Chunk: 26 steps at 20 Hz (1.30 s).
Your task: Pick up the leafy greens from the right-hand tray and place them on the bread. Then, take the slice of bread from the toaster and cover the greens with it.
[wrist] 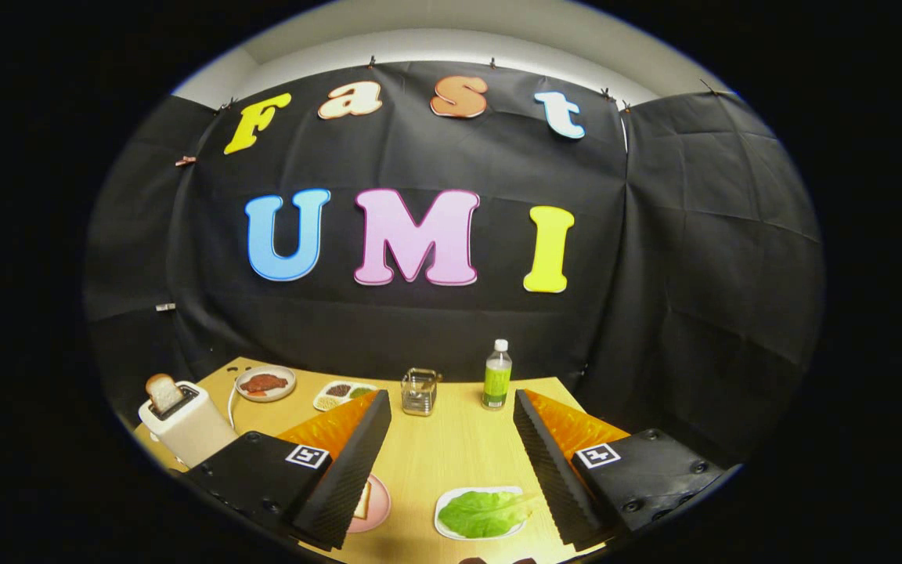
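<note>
Leafy greens (pixel 485 513) lie flat on a white tray (pixel 443 518) on the wooden bench (pixel 451 454), low between the two fingers of the tongs (pixel 451 407) and nearer the right one; the leaf's right edge runs up to that finger, though whether it touches is hard to tell from this angle. The tongs stand wide open, gripping nothing, with bare bench between the fingertips.

Just beside the left finger sits a pink plate (pixel 379 505) carrying a slice of bread (pixel 362 501) (most of both is hidden behind the finger, so only a sliver of each shows). Plate and tray lie near each other, with a strip of bench between them.

Off beyond the left finger stands a white toaster (pixel 189 427) with a second bread slice (pixel 162 392) sticking upright out of its slot. Farther back on that side rests a round plate with something reddish-brown on it (pixel 265 383), and next to it a small divided dish (pixel 341 394) holding dark, pale and green bits.

Straight ahead of the open fingers, toward the far edge of the bench, a clear square glass container (pixel 419 391) stands upright. Just to its right is a green bottle (pixel 497 376) with a white cap, also upright. Both stand apart from each other and well apart from the tray of greens. Black cloth hangs behind the bench.
</note>
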Available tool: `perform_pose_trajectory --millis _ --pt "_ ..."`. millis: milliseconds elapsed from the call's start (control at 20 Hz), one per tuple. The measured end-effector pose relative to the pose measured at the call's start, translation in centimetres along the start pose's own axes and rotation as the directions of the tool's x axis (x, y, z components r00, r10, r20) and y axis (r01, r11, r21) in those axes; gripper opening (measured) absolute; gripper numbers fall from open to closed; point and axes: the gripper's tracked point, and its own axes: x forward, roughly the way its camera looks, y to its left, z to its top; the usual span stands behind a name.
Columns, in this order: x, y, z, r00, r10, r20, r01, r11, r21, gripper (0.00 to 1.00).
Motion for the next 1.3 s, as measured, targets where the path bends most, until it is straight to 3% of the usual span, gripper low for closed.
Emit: perform_pose_trajectory --millis 450,700,1300 --pt "3.2 -3.8 -10.9 0.97 0.0 -0.243 0.004 1.0 0.015 0.98" --pt "4.4 -5.1 -17.5 0.923 0.005 -0.384 0.006 1.0 0.028 0.98" --pt "6.5 -5.9 -29.2 0.802 0.016 -0.597 0.009 0.999 0.039 0.99"
